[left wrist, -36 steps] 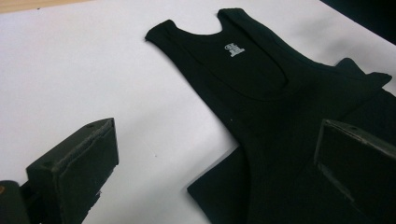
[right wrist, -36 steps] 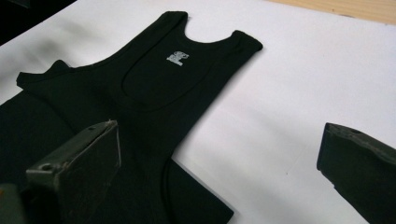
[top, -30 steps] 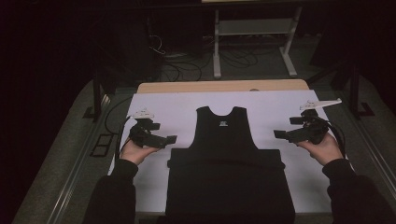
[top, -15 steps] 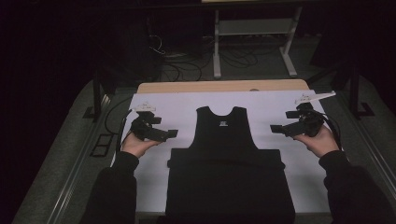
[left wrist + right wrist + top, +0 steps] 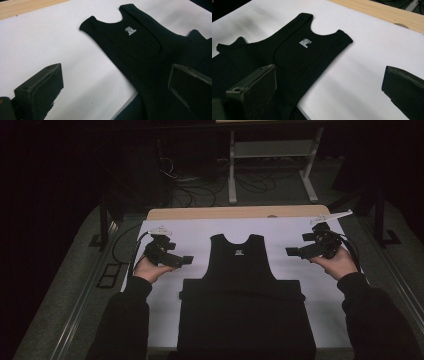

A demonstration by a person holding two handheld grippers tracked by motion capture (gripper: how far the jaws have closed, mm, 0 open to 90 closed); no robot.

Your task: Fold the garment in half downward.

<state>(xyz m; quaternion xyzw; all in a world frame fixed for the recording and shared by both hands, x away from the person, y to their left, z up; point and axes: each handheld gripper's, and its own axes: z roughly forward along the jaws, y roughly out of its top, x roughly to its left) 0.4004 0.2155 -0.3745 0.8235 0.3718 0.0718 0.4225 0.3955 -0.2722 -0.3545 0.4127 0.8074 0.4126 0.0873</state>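
Observation:
A black tank top (image 5: 242, 290) lies flat on a white sheet (image 5: 200, 232), neck and straps toward the far edge, a small white label (image 5: 130, 30) inside the neck. My left gripper (image 5: 186, 261) hovers just left of the top's left armhole, jaws wide apart with nothing between them. My right gripper (image 5: 291, 252) hovers just right of the right armhole, open and empty too. In the left gripper view the top (image 5: 160, 57) stretches ahead to the right; in the right gripper view the top (image 5: 287, 57) lies ahead to the left.
The sheet covers a wooden table (image 5: 235, 213) whose bare far strip shows. Beyond it stand a white metal frame (image 5: 272, 155) and floor cables (image 5: 200, 185) in the dark. A cable (image 5: 125, 245) hangs off the table's left side.
Both hands have moved forward, away from the person, and slightly inward toward the top's shoulders. The tank top has not moved.

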